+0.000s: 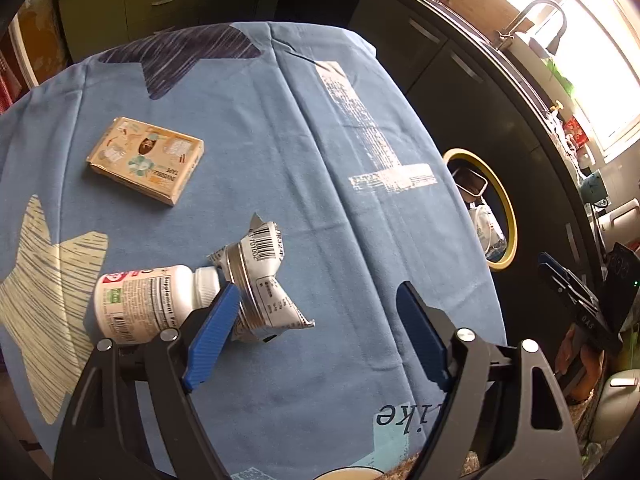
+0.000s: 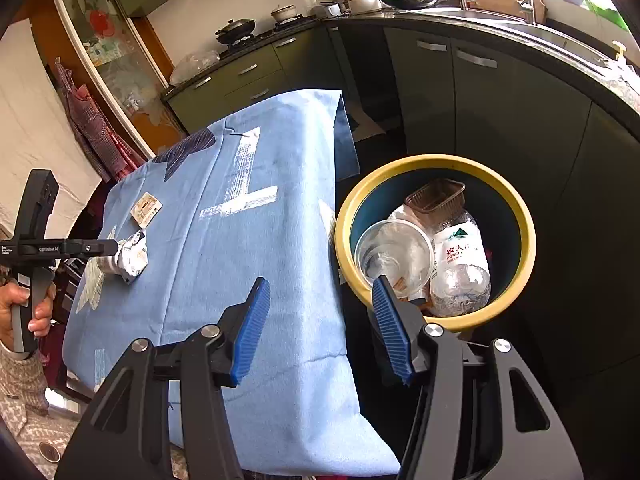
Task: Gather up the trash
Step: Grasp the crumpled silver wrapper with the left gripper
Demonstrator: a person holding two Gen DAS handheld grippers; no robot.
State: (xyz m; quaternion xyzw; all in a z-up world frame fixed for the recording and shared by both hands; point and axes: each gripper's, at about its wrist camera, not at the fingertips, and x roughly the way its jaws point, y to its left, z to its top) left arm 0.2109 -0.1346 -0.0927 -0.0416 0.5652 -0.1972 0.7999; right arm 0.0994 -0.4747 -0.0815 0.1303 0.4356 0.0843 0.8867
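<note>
Both jaws of the left hand-held gripper stand apart, empty: centre them over the crushed carton, clear of the bottle, then close.

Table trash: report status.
Left gripper open beside crushed carton; right gripper open, empty. Bottle, tape box uncollected. Bin unobstructed.

Matt blue cloth tablecloth; crumpled foil-paper carton; glossy white plastic bottle; cardboard box; clear plastic in bin.
</note>
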